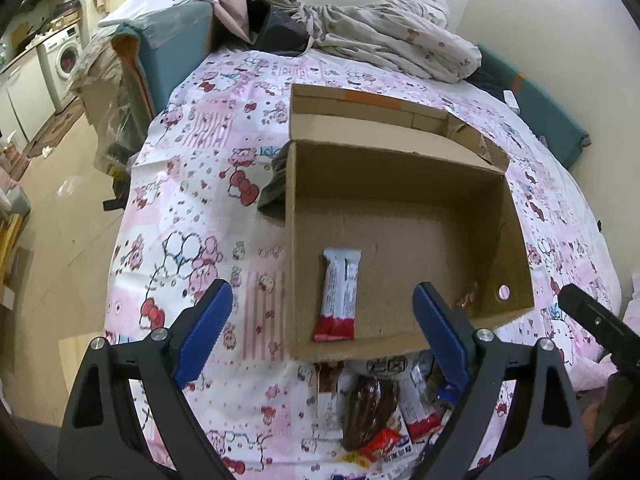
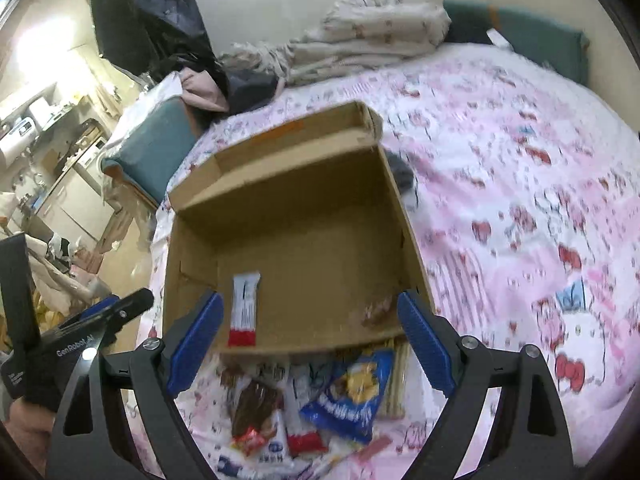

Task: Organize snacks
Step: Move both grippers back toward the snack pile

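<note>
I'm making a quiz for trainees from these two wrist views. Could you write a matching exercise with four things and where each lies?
Things:
1. white and red snack bar
2. blue crisp packet
3. open brown cardboard box
4. crumpled pale blanket

Places:
A. far end of the bed
B. on the pink patterned bedsheet
C. inside the box
D. in the pile before the box

Pairs: 1-C, 2-D, 3-B, 4-A

A bed (image 1: 208,208) under a pink cartoon-print sheet fills the room's middle, crumpled bedding (image 1: 400,40) heaped at its far end against a pale wall (image 1: 540,20). A washing machine (image 1: 64,60) stands far left beyond beige floor (image 1: 60,240).
</note>
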Tool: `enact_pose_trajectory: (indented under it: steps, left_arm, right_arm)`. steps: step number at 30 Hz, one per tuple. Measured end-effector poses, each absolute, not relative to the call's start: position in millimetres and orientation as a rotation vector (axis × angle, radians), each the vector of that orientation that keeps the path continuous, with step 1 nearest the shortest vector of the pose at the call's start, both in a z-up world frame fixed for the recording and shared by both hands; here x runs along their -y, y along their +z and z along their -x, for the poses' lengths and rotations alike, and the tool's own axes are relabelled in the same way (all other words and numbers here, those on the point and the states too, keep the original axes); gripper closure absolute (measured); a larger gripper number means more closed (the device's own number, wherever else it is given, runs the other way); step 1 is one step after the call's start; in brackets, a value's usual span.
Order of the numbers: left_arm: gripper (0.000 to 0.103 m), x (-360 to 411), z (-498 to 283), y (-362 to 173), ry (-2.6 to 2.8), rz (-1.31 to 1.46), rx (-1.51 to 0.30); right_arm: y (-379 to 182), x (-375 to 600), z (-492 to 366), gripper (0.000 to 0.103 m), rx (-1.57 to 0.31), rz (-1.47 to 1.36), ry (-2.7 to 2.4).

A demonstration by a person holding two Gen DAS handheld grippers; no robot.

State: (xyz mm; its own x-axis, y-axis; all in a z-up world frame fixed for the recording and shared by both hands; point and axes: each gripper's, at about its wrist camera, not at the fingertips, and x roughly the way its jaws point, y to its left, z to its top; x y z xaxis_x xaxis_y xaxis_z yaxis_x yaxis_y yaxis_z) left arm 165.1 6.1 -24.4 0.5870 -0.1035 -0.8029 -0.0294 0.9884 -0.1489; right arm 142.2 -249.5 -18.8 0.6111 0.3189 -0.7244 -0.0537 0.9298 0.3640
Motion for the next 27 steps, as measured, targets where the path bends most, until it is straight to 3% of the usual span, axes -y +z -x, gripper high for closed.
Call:
enact_pose_trajectory:
  steps: [27]
  left_arm:
    - [0.014, -17.6, -109.3, -48.6, 0.027, 0.116, -1.072]
  right_arm:
    - [-61.5, 254.0, -94.1, 0.012, -1.088, -0.424, 0.208]
